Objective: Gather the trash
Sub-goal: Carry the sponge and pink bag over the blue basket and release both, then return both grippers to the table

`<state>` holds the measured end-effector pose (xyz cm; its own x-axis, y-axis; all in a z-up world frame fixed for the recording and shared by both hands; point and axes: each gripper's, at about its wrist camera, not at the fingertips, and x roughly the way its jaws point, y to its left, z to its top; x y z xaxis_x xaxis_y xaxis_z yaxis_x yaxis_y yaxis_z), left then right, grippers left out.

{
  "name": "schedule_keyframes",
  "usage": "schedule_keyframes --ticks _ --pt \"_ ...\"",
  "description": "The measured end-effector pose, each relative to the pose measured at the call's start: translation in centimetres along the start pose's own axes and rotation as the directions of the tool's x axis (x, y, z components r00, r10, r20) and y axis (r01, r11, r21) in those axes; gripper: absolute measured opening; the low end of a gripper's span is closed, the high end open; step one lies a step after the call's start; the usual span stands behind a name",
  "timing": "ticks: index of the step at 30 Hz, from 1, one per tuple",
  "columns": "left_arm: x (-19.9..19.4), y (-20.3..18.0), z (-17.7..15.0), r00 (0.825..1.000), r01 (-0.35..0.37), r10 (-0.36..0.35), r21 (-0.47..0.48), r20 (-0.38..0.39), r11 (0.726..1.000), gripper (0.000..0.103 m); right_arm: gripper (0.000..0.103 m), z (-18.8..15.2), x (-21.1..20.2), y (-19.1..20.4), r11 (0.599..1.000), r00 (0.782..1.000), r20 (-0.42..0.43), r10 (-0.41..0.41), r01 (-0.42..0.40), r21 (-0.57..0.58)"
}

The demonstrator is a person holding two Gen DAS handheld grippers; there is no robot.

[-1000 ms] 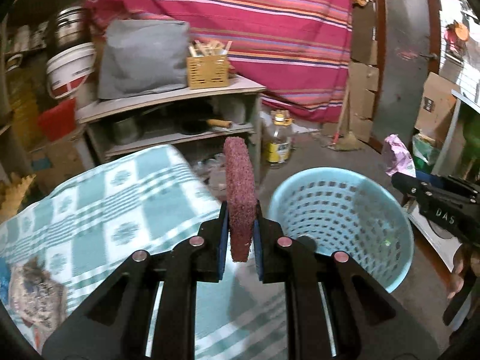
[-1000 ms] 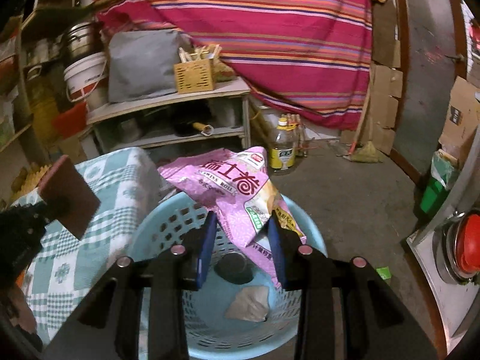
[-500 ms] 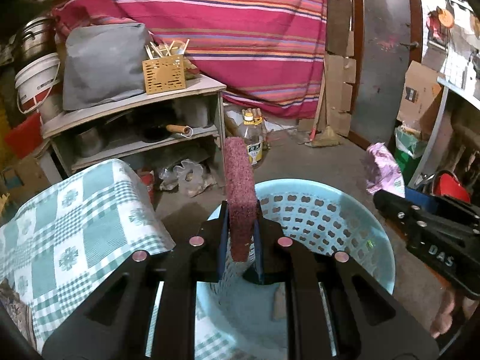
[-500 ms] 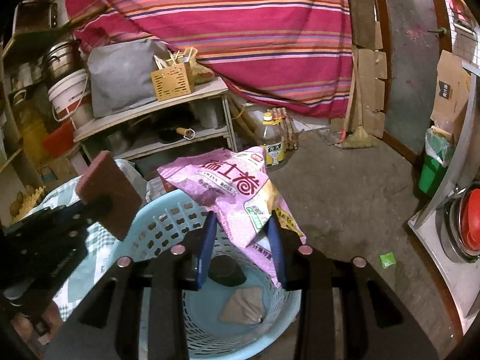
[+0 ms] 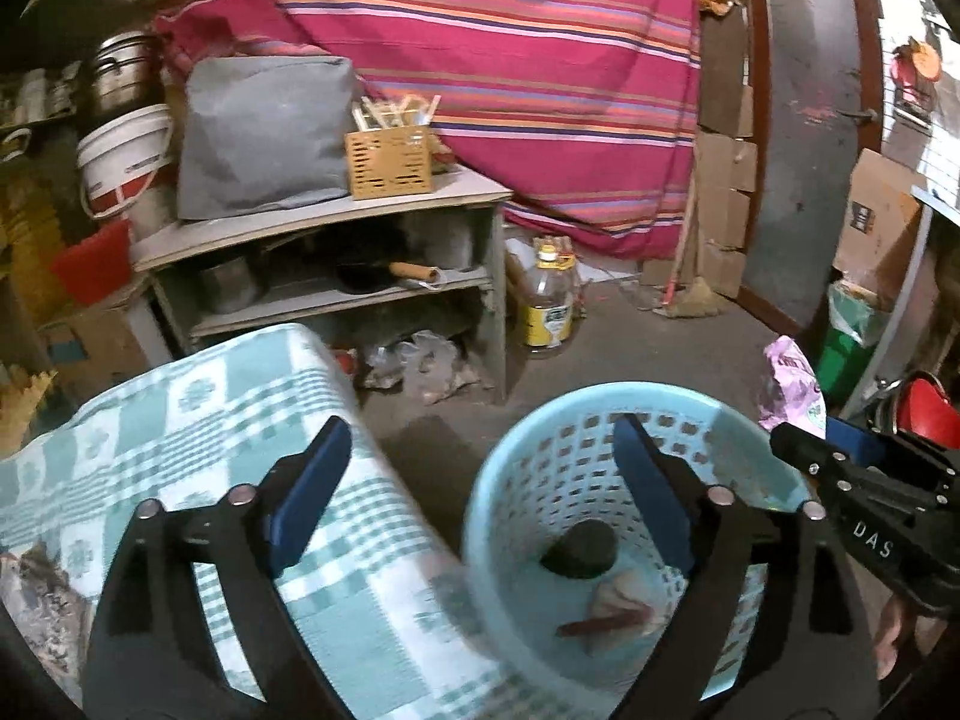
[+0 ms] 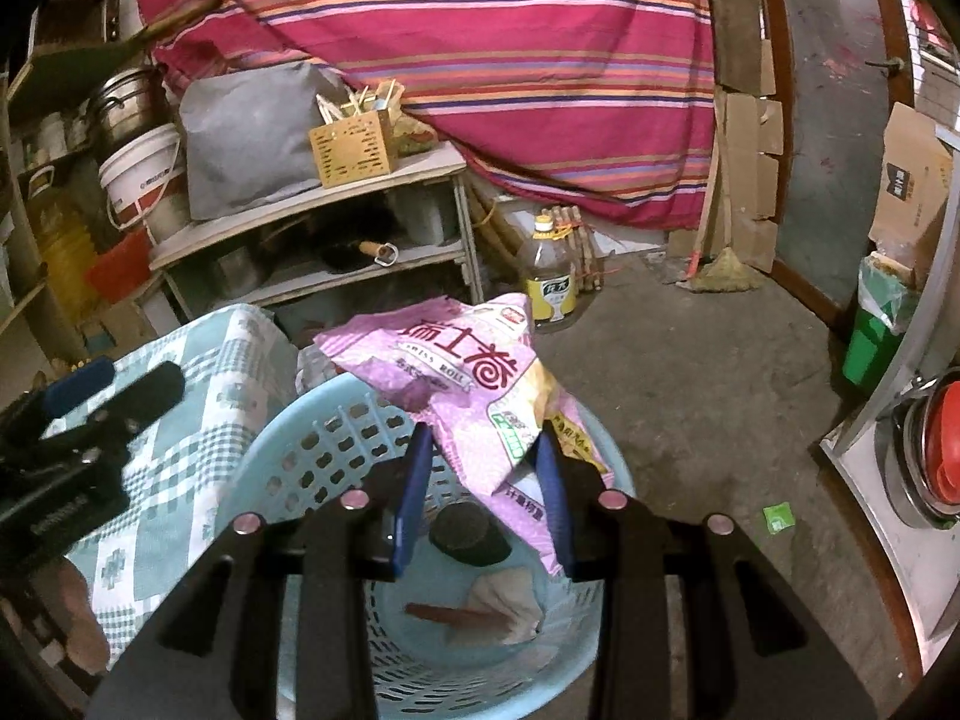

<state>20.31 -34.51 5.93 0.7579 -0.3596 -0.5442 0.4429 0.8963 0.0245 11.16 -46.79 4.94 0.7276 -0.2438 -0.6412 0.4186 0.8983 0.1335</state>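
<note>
Partly hidden: pink snack bag bottom.

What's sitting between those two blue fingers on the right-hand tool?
A pink snack bag, pinched between the right tool's fingers above the blue basket, shown in the right wrist view.

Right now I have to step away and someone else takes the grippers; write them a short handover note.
Left gripper: jaws opening, nothing between them, over the blue basket.
Right gripper: shut on the pink snack bag, held above the basket.
In the basket: red scrub pad, a dark lump, crumpled paper.
Done: the pad is in.
Left: release the bag into the basket. A small green scrap lies on the floor to the basket's right, possibly trash too.
</note>
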Motion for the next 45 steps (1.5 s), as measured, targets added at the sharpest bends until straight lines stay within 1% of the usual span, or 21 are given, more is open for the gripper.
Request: schedule_keyframes --ticks 2,3,4,6,9,12,13,15,16,20,23,24,26,27,30,32,35,39,42,43,45 --pt "-0.5 0.8 -0.2 1.000 -0.025 0.025 -0.005 0.004 1.000 0.095 0.041 0.0 0.3 0.4 1.000 1.000 -0.008 0.007 -0.007 0.002" --pt "-0.7 1.2 -0.3 0.999 -0.036 0.036 -0.007 0.007 0.999 0.096 0.046 -0.1 0.5 0.7 1.000 1.000 -0.011 0.014 -0.014 0.006" --pt "-1.0 1.7 -0.4 0.999 -0.046 0.046 -0.010 0.006 0.999 0.097 0.058 0.0 0.6 0.9 1.000 1.000 -0.011 0.015 -0.015 0.009" --pt "-1.4 2.5 -0.6 0.999 -0.054 0.054 -0.015 -0.001 0.998 0.097 0.073 -0.1 0.6 1.3 1.000 1.000 -0.003 0.007 -0.007 0.016" --pt "-2.3 3.9 -0.9 0.997 -0.072 0.072 -0.026 -0.014 0.997 0.097 0.075 -0.1 0.5 1.9 1.000 1.000 -0.001 0.012 -0.012 0.018" --pt "-3.9 5.7 -1.6 0.996 -0.090 0.090 -0.048 -0.010 0.995 0.098 0.089 0.0 -0.4 2.7 1.000 1.000 0.024 0.013 -0.013 0.020" --pt "-4.4 6.2 -1.8 0.995 -0.100 0.100 -0.052 -0.004 0.994 0.098 0.089 0.0 -0.6 3.0 1.000 0.999 0.029 0.012 -0.013 0.018" --pt "-5.9 7.7 -2.4 0.990 -0.142 0.143 -0.055 0.016 0.988 0.098 0.090 -0.2 -1.1 4.0 1.000 0.999 0.035 0.020 -0.020 0.009" --pt "-6.8 8.5 -2.8 0.985 -0.171 0.172 -0.055 0.027 0.984 0.098 0.094 -0.2 -1.2 4.5 1.000 0.999 0.034 0.024 -0.024 0.006" --pt "-9.4 11.0 -4.1 0.973 -0.224 0.226 -0.052 0.044 0.973 0.098 0.096 -0.9 -1.9 7.2 0.999 0.999 0.039 0.034 -0.032 -0.038" --pt "-11.2 12.9 -5.3 0.968 -0.245 0.247 -0.058 0.039 0.968 0.098 0.096 -1.4 -2.8 9.6 0.995 0.998 0.050 0.033 -0.028 -0.091" --pt "-11.7 13.5 -5.7 0.965 -0.257 0.259 -0.061 0.039 0.964 0.098 0.096 -1.6 -3.1 10.3 0.994 0.998 0.059 0.031 -0.024 -0.105" --pt "-13.2 15.0 -6.9 0.953 -0.295 0.298 -0.072 0.048 0.953 0.098 0.097 -2.0 -3.9 12.0 0.992 0.997 0.078 0.016 -0.007 -0.125" --pt "-13.7 15.5 -7.2 0.951 -0.299 0.304 -0.079 0.049 0.951 0.098 0.097 -2.2 -4.2 12.7 0.991 0.997 0.081 0.016 -0.005 -0.131" --pt "-15.4 17.7 -8.8 0.939 -0.336 0.343 -0.118 0.040 0.934 0.098 0.097 -2.9 -4.7 14.8 0.987 0.996 0.076 0.036 -0.023 -0.161" --pt "-16.3 18.6 -9.6 0.933 -0.349 0.356 -0.129 0.044 0.928 0.098 0.097 -3.2 -5.1 16.1 0.982 0.996 0.076 0.044 -0.029 -0.187" --pt "-17.7 19.9 -10.8 0.923 -0.376 0.382 -0.116 0.036 0.919 0.098 0.097 -3.9 -6.0 18.1 0.973 0.994 0.076 0.078 -0.060 -0.223" --pt "-19.3 22.0 -12.5 0.919 -0.390 0.394 -0.129 0.008 0.912 0.098 0.097 -4.9 -6.7 20.1 0.968 0.991 0.058 0.118 -0.102 -0.229" --pt "-20.4 23.6 -14.0 0.905 -0.421 0.425 -0.131 -0.001 0.897 0.098 0.097 -5.9 -6.9 21.6 0.961 0.988 0.025 0.152 -0.142 -0.238" --pt "-20.8 24.4 -14.6 0.900 -0.434 0.436 -0.135 -0.011 0.891 0.098 0.097 -6.2 -6.9 22.1 0.958 0.988 0.019 0.156 -0.146 -0.247" --pt "-21.3 25.5 -15.5 0.893 -0.448 0.451 -0.146 -0.019 0.882 0.098 0.097 -7.0 -7.1 23.0 0.954 0.990 0.014 0.137 -0.128 -0.272"
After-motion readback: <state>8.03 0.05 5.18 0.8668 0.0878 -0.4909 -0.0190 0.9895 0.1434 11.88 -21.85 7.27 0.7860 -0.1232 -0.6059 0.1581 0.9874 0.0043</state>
